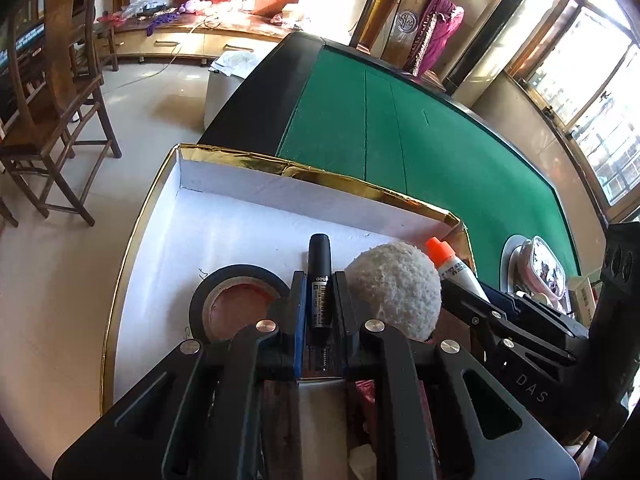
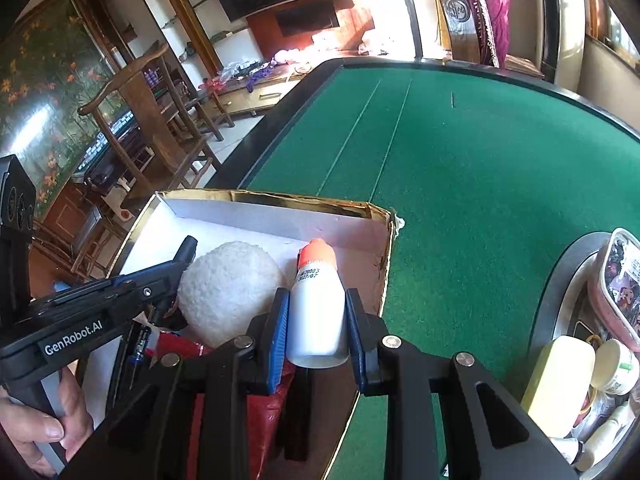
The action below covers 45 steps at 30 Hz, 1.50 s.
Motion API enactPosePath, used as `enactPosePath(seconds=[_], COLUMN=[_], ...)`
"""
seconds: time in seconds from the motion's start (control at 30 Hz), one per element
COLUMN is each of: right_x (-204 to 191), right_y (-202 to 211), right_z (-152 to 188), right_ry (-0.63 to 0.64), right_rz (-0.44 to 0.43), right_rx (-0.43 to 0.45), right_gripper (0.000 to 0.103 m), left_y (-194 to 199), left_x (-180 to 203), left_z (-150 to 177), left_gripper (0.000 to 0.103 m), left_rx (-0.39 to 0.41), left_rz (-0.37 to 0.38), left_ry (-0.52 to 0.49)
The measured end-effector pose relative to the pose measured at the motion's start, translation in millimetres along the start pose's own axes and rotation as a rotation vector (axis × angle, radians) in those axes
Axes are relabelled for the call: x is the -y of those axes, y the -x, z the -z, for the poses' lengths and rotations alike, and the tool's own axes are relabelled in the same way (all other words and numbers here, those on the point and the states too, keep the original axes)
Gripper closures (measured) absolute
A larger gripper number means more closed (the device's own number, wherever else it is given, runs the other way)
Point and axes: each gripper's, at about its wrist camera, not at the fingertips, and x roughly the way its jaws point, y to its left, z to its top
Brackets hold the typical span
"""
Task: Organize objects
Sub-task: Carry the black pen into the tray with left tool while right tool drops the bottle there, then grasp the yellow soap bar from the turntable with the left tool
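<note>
Jaws clamped on a black marker pen [image 1: 319, 280], the left gripper [image 1: 319, 292] hangs over a white, gold-edged cardboard box [image 1: 224, 216] at the lower centre of the left wrist view. Beside it, the right gripper [image 2: 318, 320] pinches a white glue bottle [image 2: 318, 316] with an orange cap between blue pads [image 2: 280, 320]. In the box, a fluffy white ball [image 1: 394, 288] lies between the two grippers; a roll of black tape [image 1: 236, 300] lies left of the marker. The box rests on a green felt table [image 2: 480, 200]; a hand [image 2: 36, 432] shows at lower left.
</note>
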Motion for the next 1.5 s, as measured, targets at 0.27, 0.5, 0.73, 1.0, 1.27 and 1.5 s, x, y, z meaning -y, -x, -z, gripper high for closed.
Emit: enactPosePath(seconds=[0.27,0.5,0.73,1.0,1.27,1.5], right_x=[-1.6,19.8,83.8,162.9,211.1,218.0], right_y=[2.3,42.1,120.7,176.6,193.4,205.8], right_z=[-1.3,13.7,71.2,152.6,171.8,172.5], right_ry=[-0.006,-0.071,-0.119,-0.174,-0.264,-0.296], right_rz=[-0.017,-0.121,-0.181,-0.142,-0.186,-0.228], right_rx=[-0.018,0.037,0.133,0.179,0.191,0.224], right_gripper=[0.069,0.066,0.053,0.049,0.048,0.047], left_y=[-2.2,32.4,59.9,33.1,-29.4,-80.5], left_x=[-9.2,5.1,68.8,160.0,228.9,264.5], left_z=[4.6,17.0,41.8,72.6,74.1,69.2], left_gripper=[0.091,0.089,0.068,0.066,0.057,0.053], left_rx=[-0.017,0.027,0.044,-0.013,-0.103,-0.176], left_rz=[0.055,0.093,0.158,0.183,0.115,-0.072], left_ry=[0.043,-0.004,-0.125,-0.252,-0.282,-0.377])
